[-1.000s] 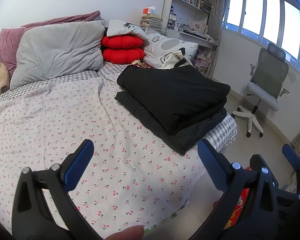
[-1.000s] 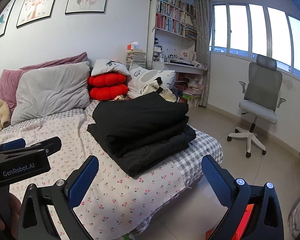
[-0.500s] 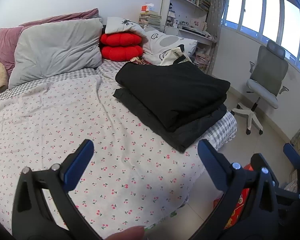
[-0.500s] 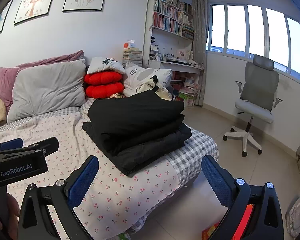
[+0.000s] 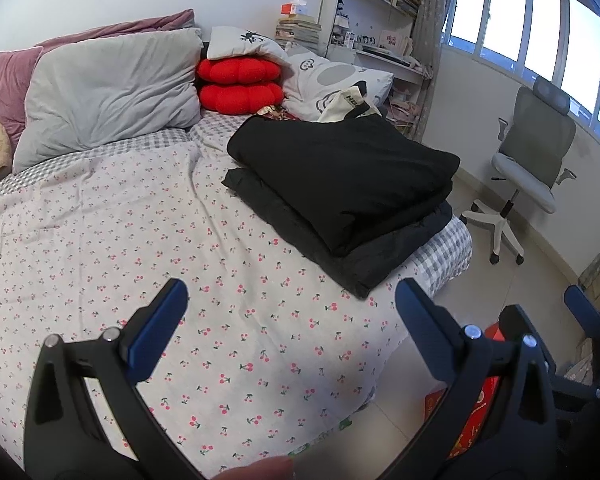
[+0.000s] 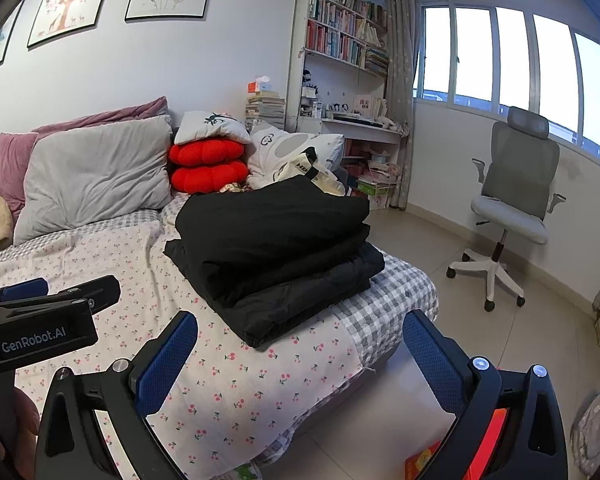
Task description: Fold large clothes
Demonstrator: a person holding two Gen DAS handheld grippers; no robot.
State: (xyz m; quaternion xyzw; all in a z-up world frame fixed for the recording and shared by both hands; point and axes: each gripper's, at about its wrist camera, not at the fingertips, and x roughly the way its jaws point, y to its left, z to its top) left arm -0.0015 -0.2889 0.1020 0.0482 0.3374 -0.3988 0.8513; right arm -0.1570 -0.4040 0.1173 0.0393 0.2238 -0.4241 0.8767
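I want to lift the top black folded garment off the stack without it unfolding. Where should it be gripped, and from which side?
Probably the top black garment is best taken at its rounded fold edge, facing the foot of the bed. There the layers close into one thick roll, exposed above the lower black garment. Both the left gripper and right gripper are open and hold nothing.

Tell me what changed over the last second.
Both tongs, left and right, shifted only slightly: the bed and the folded black clothes slid a little in each view. Nothing was gripped or let go. Both tongs stayed open and empty; the stack stayed put.
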